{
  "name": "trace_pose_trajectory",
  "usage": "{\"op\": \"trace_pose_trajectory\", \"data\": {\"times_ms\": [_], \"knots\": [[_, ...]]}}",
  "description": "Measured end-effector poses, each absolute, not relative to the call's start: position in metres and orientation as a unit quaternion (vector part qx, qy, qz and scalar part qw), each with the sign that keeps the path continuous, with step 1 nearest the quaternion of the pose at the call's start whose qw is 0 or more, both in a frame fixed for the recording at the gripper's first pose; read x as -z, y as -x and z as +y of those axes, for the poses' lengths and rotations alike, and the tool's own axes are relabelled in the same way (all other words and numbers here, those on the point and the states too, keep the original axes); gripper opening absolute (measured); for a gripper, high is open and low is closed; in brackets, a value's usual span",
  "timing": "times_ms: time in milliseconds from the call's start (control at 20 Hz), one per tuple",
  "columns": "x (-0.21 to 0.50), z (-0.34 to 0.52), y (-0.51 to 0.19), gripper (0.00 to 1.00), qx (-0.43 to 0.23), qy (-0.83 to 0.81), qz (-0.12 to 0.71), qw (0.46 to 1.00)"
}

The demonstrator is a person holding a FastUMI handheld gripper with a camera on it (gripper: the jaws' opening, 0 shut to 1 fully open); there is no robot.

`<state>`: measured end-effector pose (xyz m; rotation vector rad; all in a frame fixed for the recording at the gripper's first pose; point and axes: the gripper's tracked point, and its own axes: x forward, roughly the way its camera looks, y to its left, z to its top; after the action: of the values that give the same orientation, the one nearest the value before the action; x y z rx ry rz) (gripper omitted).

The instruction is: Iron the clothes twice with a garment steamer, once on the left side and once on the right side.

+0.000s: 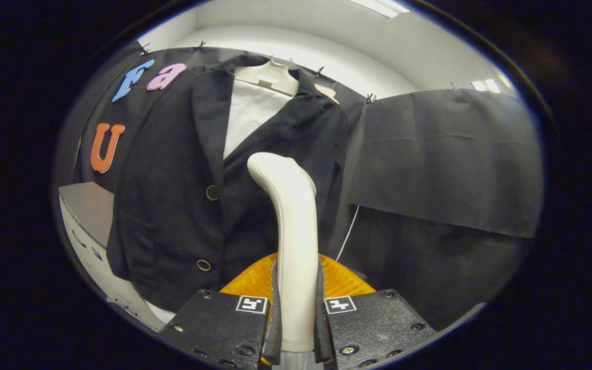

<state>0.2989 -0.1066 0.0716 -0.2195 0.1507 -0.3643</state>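
Booth: black cloth wall (445, 154) behind, white ceiling above, a pale cabinet (88, 226) at far left. A dark jacket (172, 180) hangs on a pale hanger (267, 77) against the cloth, over a white shirt (250, 113); two buttons run down its front edge.

Claw (296, 318): fingers pressed in on the handle of the garment steamer (293, 221), one on each side, pinching it. An orange ribbed part (342, 280) sits just behind the grip.

Steamer long axis: upright, running straight away from the claw, head curving over to the left at the top. The head lies in front of the jacket just right of the button line, below the lapel opening. Whether it touches the cloth, cannot tell.

Key relation: the jacket is directly ahead of the claw and mostly to the left of the steamer; the right-hand panel is narrow beside it. A white cord (348, 231) hangs at the jacket's right edge.

Judgement: a stroke down either panel needs a sideways shift first, with the head kept facing the cloth.
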Motion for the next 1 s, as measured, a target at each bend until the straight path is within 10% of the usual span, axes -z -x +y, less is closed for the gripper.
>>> {"op": "trace_pose_trajectory", "data": {"times_ms": [1000], "knots": [[0.051,-0.101,-0.254,0.27,0.18,0.125,0.176,0.96]]}}
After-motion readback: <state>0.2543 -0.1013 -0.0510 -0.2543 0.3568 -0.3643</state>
